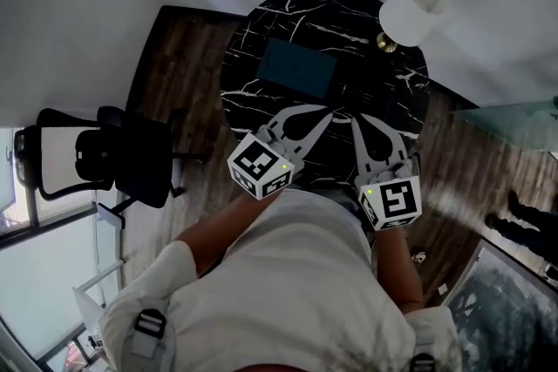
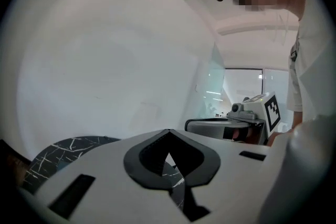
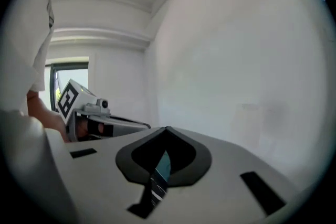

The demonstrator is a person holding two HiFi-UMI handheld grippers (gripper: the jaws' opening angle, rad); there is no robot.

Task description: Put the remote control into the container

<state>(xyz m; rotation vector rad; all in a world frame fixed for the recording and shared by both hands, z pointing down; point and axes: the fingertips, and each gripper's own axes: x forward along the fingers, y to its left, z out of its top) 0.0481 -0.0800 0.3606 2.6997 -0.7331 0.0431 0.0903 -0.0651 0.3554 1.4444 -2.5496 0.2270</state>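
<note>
Left gripper (image 1: 329, 111) and right gripper (image 1: 356, 119) hover over the black marble table (image 1: 253, 39), both clenched on nothing. Just beyond their tips lies the dark remote control (image 1: 359, 96); which way it points is unclear. The teal container (image 1: 296, 70) sits just left of it, slightly farther.

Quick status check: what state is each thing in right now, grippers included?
Left hand-held gripper: shut, empty.
Right hand-held gripper: shut, empty.
Remote control: lying on the table, outside the container.
Container: open-topped, looks empty.
</note>
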